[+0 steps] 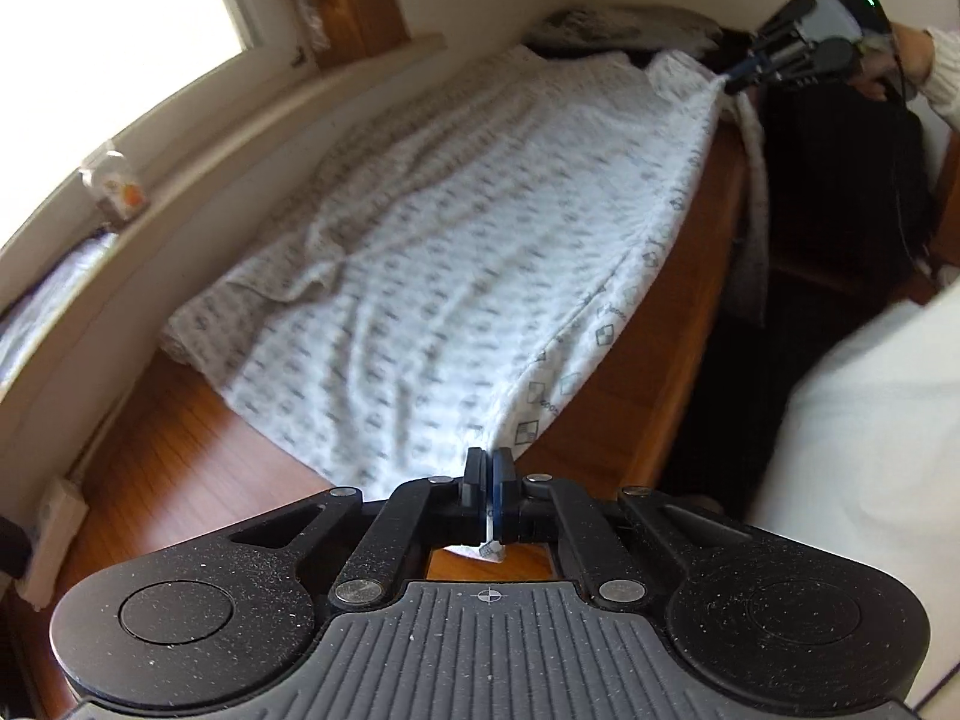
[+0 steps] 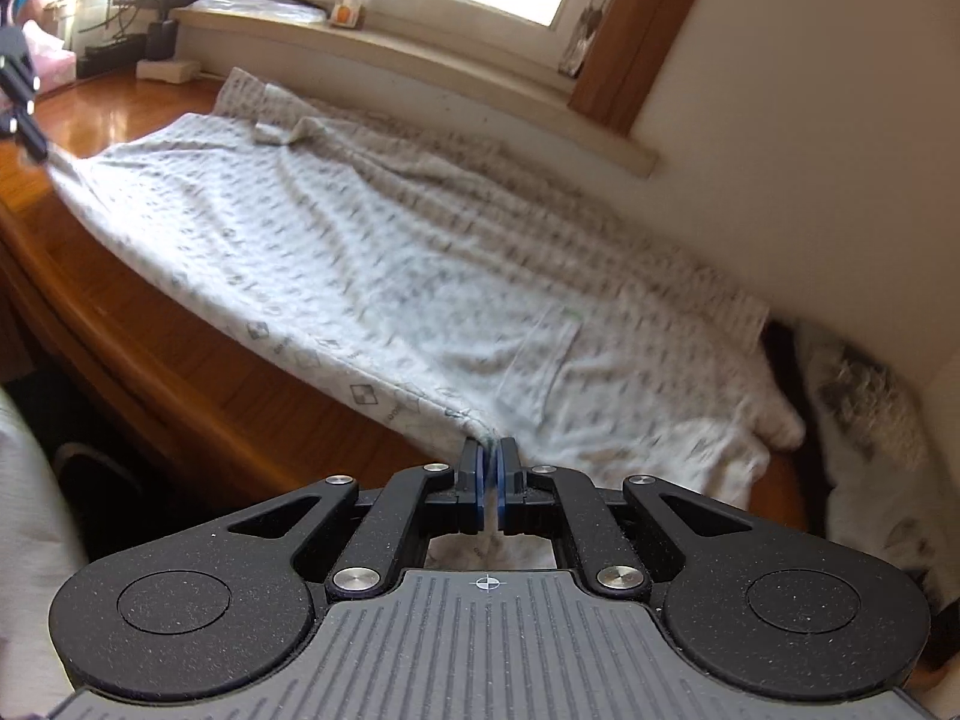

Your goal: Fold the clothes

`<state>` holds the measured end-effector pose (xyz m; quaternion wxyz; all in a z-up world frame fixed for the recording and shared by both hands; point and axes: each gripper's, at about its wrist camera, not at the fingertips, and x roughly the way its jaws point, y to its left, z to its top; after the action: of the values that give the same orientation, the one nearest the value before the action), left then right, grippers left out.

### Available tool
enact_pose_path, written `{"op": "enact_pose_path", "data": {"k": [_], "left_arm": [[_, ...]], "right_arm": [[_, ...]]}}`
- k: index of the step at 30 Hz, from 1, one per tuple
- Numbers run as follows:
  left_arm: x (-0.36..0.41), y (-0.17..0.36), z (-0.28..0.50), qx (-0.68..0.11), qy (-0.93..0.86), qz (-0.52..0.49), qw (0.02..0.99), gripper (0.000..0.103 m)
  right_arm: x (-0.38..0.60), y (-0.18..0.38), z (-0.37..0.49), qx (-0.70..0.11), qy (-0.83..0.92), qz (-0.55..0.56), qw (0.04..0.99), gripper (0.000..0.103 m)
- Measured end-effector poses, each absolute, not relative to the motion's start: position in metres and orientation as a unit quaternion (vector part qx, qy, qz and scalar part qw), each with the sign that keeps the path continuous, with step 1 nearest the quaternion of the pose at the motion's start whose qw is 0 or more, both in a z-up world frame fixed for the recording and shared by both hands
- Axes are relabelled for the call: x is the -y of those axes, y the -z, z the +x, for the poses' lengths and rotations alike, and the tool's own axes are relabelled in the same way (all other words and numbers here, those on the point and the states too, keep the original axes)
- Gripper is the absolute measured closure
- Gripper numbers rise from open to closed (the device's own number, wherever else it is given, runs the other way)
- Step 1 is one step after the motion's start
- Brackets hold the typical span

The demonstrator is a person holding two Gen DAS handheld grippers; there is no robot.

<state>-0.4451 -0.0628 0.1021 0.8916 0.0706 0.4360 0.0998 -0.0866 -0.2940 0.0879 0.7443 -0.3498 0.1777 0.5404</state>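
On the wooden counter [image 1: 606, 396] under the window, a white patterned garment [image 1: 432, 252] lies spread out lengthwise, wrinkled, w/ its near edge along the counter's front edge. Left gripper [image 1: 487, 468]: fingers closed tight on one near corner of the cloth, fabric pinched btwn the pads and poking out below them. Right gripper [image 2: 493, 468]: fingers also clamped on cloth, at the near edge of the opposite end, close to a patch pocket [image 2: 540, 354]. Fabric between the two grips looks pulled fairly taut along the front edge. A small jar [image 2: 351, 0] stands on the window sill [image 2: 420, 54]; a furry grey-white item [image 2: 864, 414] lies past the garment's right end.
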Motion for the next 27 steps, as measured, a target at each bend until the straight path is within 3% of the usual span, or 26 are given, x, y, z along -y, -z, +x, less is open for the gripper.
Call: {"op": "enact_pose_path", "data": {"k": [10, 18, 23, 26, 27], "left_arm": [[-0.004, -0.126, -0.411, -0.397, -0.163, 0.044, 0.902, 0.101], [-0.072, -0.108, -0.371, -0.396, -0.191, -0.021, 0.898, 0.101], [-0.096, -0.084, -0.357, -0.409, -0.213, -0.06, 0.885, 0.094], [-0.101, -0.076, -0.362, -0.408, -0.24, -0.065, 0.879, 0.082], [-0.101, -0.075, -0.366, -0.403, -0.247, -0.069, 0.879, 0.082]], "right_arm": [[0.212, -0.096, -0.057, -0.095, -0.507, -0.401, 0.757, 0.098], [0.141, -0.074, -0.025, -0.047, -0.468, -0.431, 0.77, 0.098], [0.108, -0.044, -0.008, -0.083, -0.455, -0.44, 0.769, 0.098], [0.103, -0.04, -0.005, -0.095, -0.447, -0.417, 0.786, 0.082], [0.106, -0.044, -0.005, -0.098, -0.448, -0.396, 0.796, 0.071]]}}
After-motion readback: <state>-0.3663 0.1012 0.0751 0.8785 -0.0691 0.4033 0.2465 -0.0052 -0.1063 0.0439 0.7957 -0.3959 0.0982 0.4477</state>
